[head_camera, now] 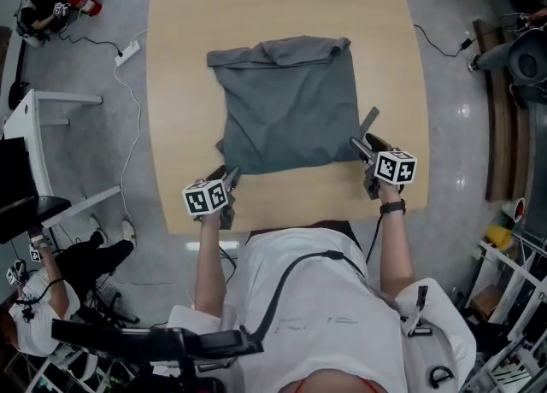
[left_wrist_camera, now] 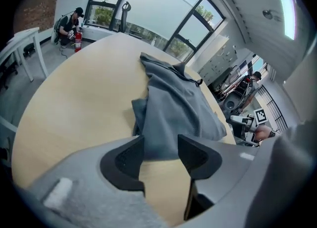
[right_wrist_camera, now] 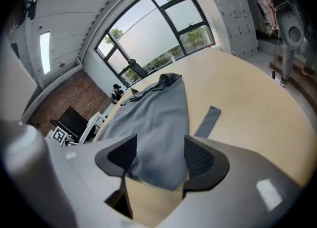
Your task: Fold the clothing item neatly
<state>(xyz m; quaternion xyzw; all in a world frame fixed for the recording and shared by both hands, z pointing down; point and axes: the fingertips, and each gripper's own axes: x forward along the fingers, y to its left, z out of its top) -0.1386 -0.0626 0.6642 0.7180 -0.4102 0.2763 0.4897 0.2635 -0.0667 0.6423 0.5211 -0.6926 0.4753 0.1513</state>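
left gripper (head_camera: 229, 176): jaws spread, lower-left corner of grey garment (head_camera: 286, 109) between them, unpinched | right gripper (head_camera: 359, 149): jaws spread, lower-right corner between them, unpinched | garment: mid-table (head_camera: 179, 49), extending up-frame from both; near hem runs left-right, bunched edge at top | each gripper at its own corner

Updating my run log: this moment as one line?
grey garment lies on table | left gripper open at its near-left corner | right gripper open at its near-right corner

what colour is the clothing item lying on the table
The clothing item is plain slate grey with no pattern; the head view shows it best.
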